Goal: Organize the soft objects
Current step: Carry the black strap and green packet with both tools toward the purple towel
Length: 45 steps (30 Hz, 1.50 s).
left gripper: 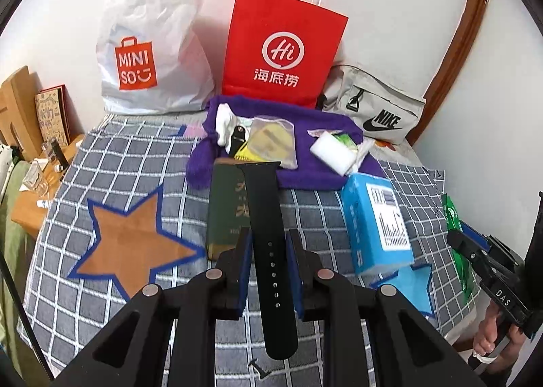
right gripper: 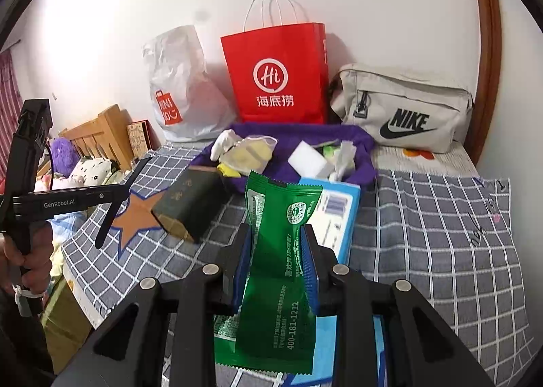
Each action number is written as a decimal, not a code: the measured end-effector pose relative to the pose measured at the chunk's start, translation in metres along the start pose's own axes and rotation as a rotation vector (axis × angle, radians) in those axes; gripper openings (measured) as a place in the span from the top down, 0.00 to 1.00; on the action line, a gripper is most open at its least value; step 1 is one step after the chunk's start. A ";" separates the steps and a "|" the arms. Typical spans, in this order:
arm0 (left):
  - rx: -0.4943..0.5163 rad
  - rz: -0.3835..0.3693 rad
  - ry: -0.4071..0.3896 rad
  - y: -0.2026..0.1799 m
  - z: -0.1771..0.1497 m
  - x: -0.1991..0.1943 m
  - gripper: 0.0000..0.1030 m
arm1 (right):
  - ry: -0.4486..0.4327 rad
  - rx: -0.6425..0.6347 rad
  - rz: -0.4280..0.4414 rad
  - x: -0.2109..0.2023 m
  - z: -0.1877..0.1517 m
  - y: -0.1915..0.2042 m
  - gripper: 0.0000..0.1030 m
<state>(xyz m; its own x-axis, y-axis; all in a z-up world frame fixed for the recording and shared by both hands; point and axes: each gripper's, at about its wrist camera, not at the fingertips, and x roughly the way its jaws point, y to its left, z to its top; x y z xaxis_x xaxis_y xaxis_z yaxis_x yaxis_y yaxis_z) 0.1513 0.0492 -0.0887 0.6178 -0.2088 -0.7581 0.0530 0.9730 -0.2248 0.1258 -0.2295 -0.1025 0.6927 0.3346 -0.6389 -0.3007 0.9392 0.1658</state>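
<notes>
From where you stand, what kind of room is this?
Most likely a bedroom. The things lie on a bed with a checked star-patterned blanket, a wooden headboard stands at one end with plush toys beside it, and shopping bags such as the red paper bag lean against the wall.

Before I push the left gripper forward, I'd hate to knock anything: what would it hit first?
Probably the dark green box, just beyond the black strap the left gripper holds; the purple towel lies behind. Depth is uncertain.
</notes>
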 end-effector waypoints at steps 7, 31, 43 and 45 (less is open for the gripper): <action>0.006 -0.017 -0.017 -0.001 0.020 0.006 0.81 | -0.003 -0.008 -0.001 0.016 0.019 -0.003 0.72; 0.047 0.017 -0.037 0.001 0.093 0.056 0.81 | -0.011 -0.004 -0.031 0.086 0.092 -0.038 0.72; 0.027 0.014 -0.027 0.011 0.118 0.090 0.81 | 0.030 0.056 0.046 0.136 0.128 -0.059 0.72; 0.024 0.009 -0.020 0.012 0.122 0.098 0.81 | 0.031 0.069 0.067 0.144 0.136 -0.060 0.72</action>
<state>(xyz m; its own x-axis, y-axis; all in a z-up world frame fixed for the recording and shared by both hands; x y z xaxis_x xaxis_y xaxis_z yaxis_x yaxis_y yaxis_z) 0.3080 0.0521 -0.0912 0.6336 -0.1985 -0.7478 0.0664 0.9769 -0.2031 0.3325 -0.2268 -0.1027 0.6517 0.3952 -0.6474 -0.2992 0.9183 0.2593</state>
